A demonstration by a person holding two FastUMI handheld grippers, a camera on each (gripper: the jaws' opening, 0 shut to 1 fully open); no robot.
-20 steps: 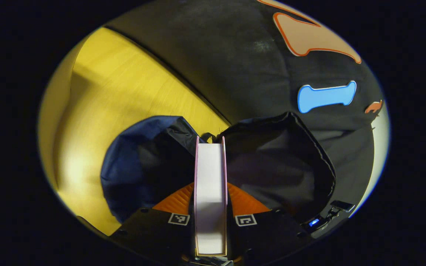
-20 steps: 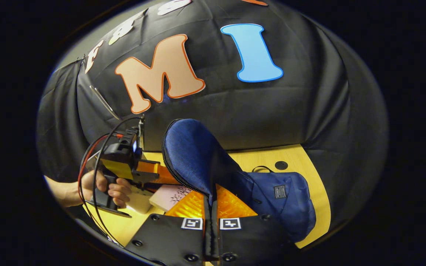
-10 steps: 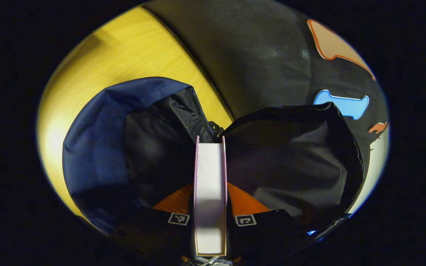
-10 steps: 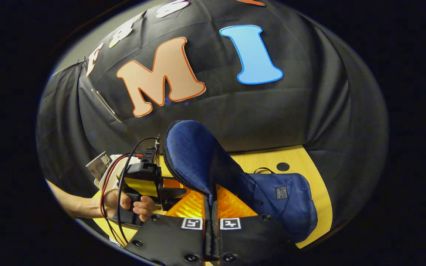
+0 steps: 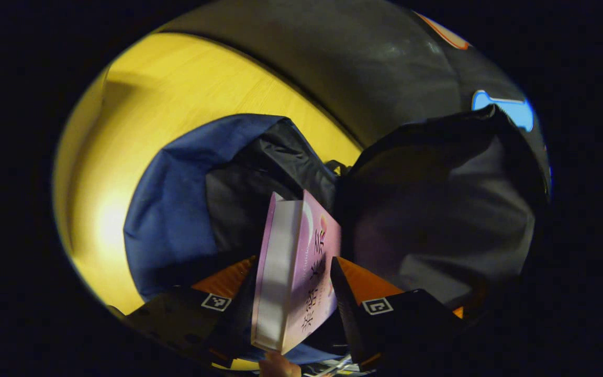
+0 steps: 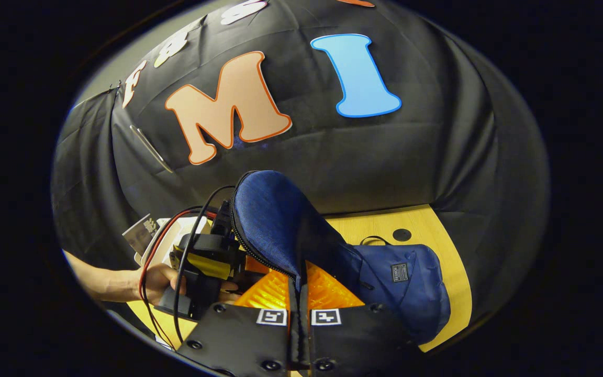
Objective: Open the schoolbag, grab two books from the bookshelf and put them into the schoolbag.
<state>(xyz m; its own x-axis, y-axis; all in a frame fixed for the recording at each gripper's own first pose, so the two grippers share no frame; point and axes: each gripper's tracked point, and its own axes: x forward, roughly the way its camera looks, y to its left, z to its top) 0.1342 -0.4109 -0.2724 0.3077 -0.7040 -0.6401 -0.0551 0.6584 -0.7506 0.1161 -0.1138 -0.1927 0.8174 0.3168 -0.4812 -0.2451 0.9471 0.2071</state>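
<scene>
The blue schoolbag [image 5: 170, 209] lies open on the table, its dark lining showing in the left gripper view. A pink-covered book [image 5: 296, 272] leans tilted in the bag's mouth between the spread fingers of my left gripper [image 5: 292, 258], which is open. In the right gripper view, my right gripper [image 6: 300, 272] is shut on the zipper edge of the bag's raised flap [image 6: 275, 220], holding it up. The rest of the schoolbag [image 6: 401, 293] lies flat to the right. The left gripper [image 6: 207, 262], held by a hand [image 6: 160, 277], sits behind the flap.
The yellow wooden table [image 5: 176, 94] runs up to the black cloth wall. A white bookshelf [image 6: 170, 235] with a book [image 6: 142, 235] stands at the left behind the hand. A round hole [image 6: 401, 234] marks the table near the bag.
My left gripper moved deeper into the bag and its fingers spread apart. The pink book, gripped edge-on before, now leans tilted with its cover showing. The right gripper holds still.
</scene>
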